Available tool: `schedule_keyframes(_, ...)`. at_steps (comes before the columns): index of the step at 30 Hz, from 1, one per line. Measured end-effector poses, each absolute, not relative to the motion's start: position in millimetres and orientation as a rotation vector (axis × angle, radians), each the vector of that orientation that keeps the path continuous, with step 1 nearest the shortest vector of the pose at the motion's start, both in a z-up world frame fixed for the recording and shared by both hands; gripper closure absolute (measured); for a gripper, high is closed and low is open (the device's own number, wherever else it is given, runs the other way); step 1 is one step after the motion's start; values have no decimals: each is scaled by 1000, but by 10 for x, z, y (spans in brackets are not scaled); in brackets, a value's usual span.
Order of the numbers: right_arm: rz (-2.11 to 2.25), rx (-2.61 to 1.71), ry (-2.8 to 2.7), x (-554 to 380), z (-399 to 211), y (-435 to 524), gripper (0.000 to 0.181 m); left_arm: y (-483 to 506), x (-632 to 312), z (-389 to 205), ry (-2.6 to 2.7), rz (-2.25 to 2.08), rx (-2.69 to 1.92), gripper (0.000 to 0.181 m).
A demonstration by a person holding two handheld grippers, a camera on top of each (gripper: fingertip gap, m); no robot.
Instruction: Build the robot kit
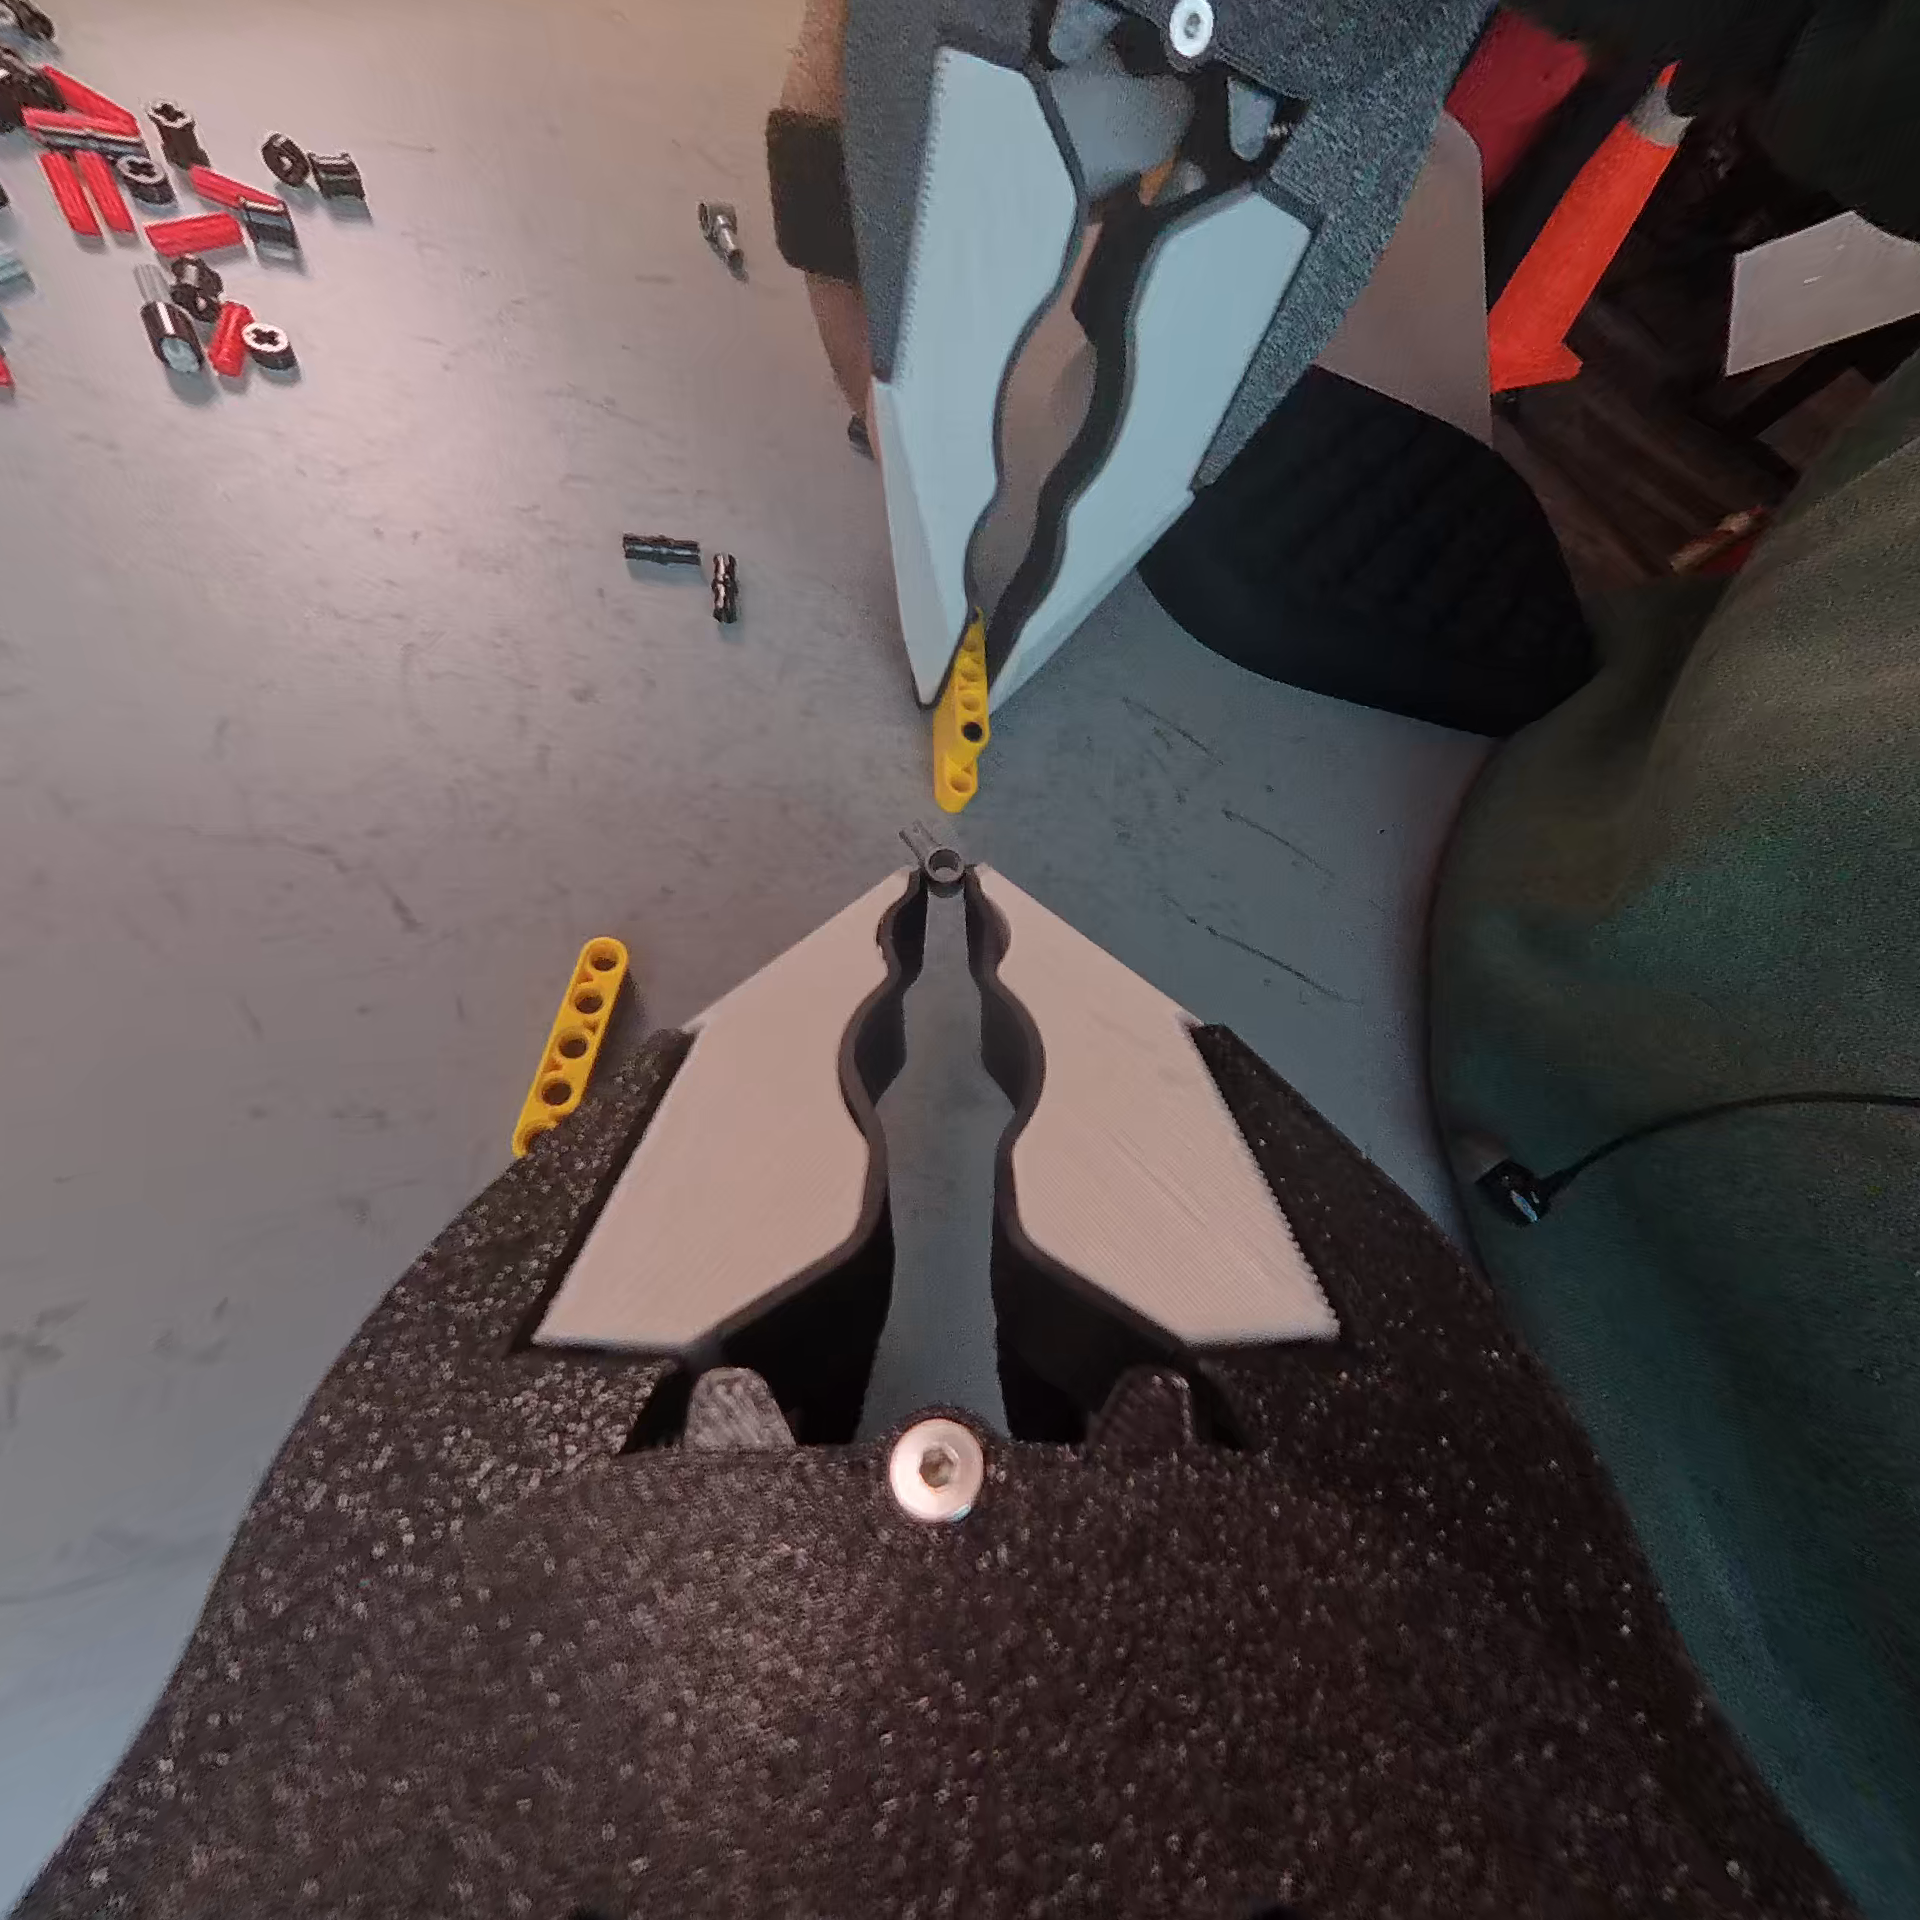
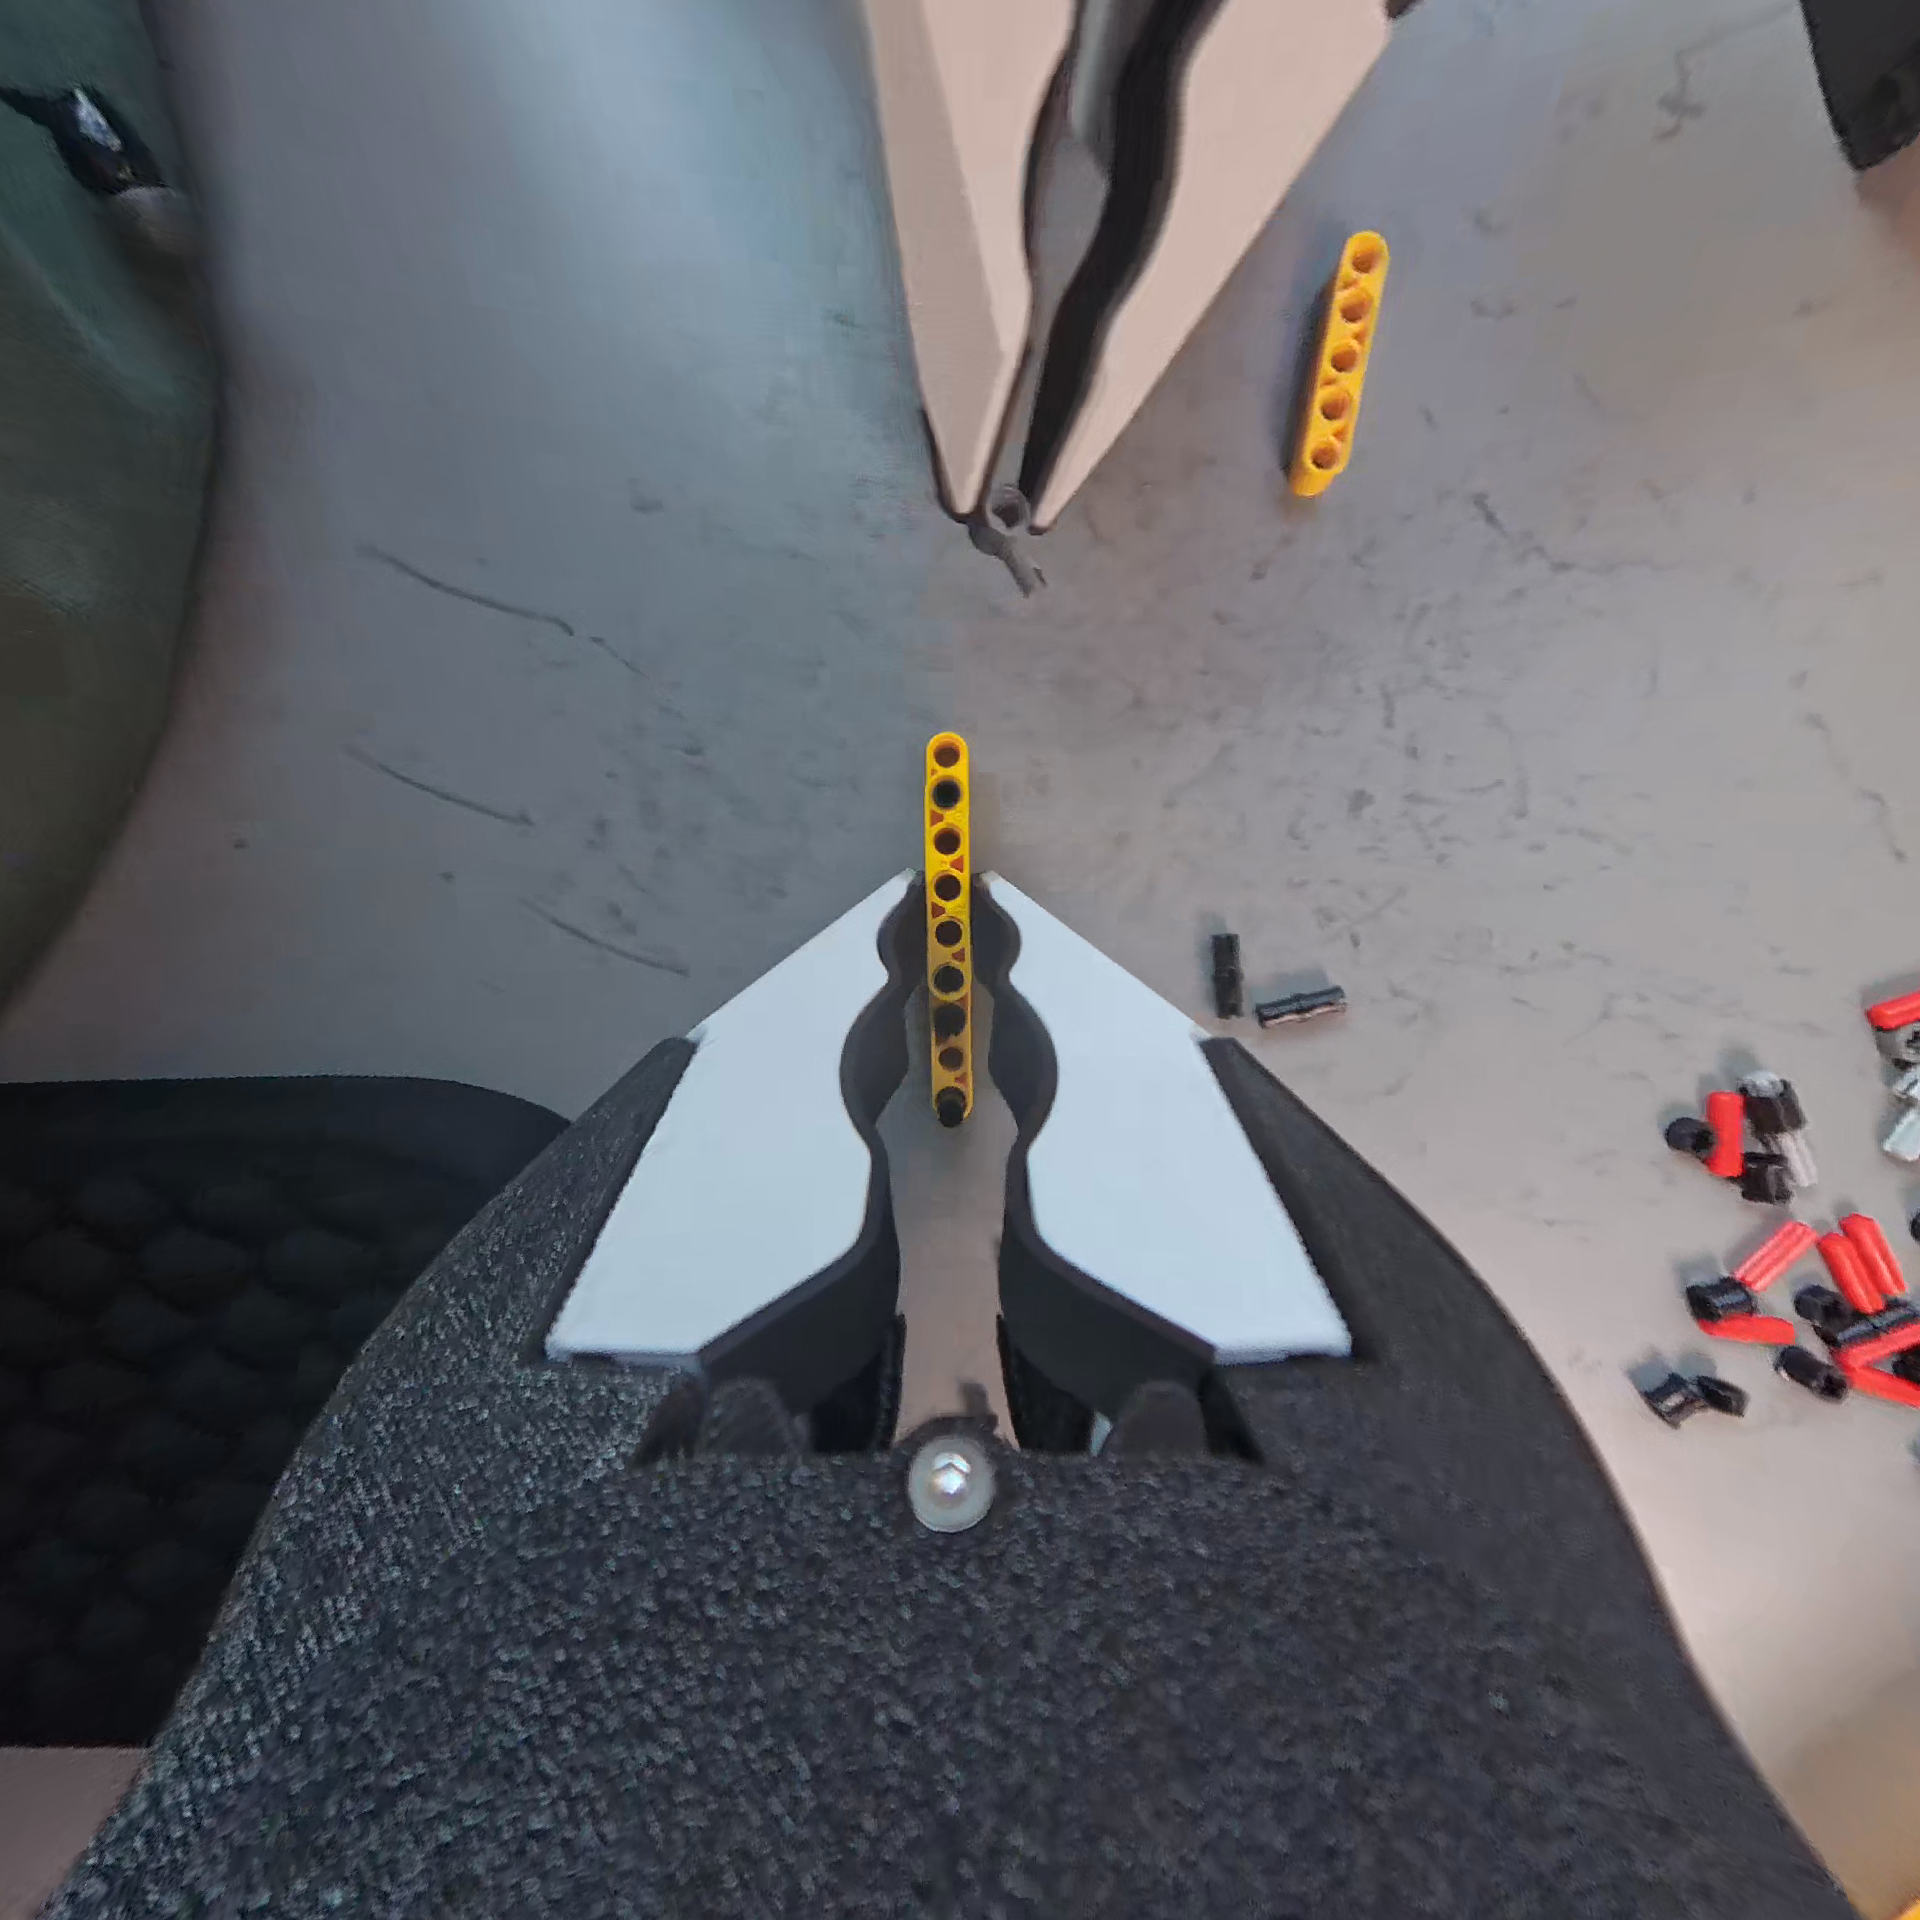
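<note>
My left gripper (image 1: 943,871) is shut on a small dark grey pin connector (image 1: 941,854), held at its fingertips above the grey table. My right gripper (image 2: 948,883) is shut on a long yellow beam with holes (image 2: 947,821), which sticks out forward past its tips. The two grippers face each other closely. In the left wrist view the right gripper (image 1: 961,649) comes in from the top with the yellow beam (image 1: 961,738) just above the pin. In the right wrist view the left gripper (image 2: 1006,509) holds the pin (image 2: 1008,520) beyond the beam's end.
A shorter yellow beam (image 1: 571,1044) lies on the table beside the left gripper; it also shows in the right wrist view (image 2: 1340,364). Two black pins (image 1: 686,561) lie nearby. A heap of red and black small parts (image 1: 156,218) lies at the far left. A person's dark green clothing (image 1: 1714,1039) borders the table. Left tips to right tips: about 6 centimetres.
</note>
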State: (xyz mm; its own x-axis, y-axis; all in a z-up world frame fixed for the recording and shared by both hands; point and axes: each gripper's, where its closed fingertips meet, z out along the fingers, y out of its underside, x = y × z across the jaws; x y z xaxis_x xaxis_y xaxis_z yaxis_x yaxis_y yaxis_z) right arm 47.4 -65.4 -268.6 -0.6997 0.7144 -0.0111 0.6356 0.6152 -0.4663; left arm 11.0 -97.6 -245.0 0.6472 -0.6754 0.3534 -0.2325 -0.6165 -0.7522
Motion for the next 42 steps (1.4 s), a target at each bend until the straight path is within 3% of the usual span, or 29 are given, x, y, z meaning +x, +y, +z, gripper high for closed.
schedule_keyframes(8, 681, -1085, -2527, 417, -2532, -770, 162, -1013, 203, -2443, 710, -904, -2171, 175)
schedule_keyframes(14, 703, -769, -2242, 247, -2177, -998, 162, -1025, 283, -2195, 596, -1152, -2063, 175)
schedule_keyframes(23, 636, -678, -2090, 207, -2035, -983, 177, -1037, 335, -1959, 479, -1390, -1945, 175)
schedule_keyframes(30, 1228, -1076, -1975, 281, -1887, -1028, 177, -1017, 352, -1796, 705, -1001, -1804, 168)
schedule_keyframes(42, 1340, -1087, -2047, 336, -1882, -1142, 177, -1104, 449, -1810, 918, -756, -1748, 174)
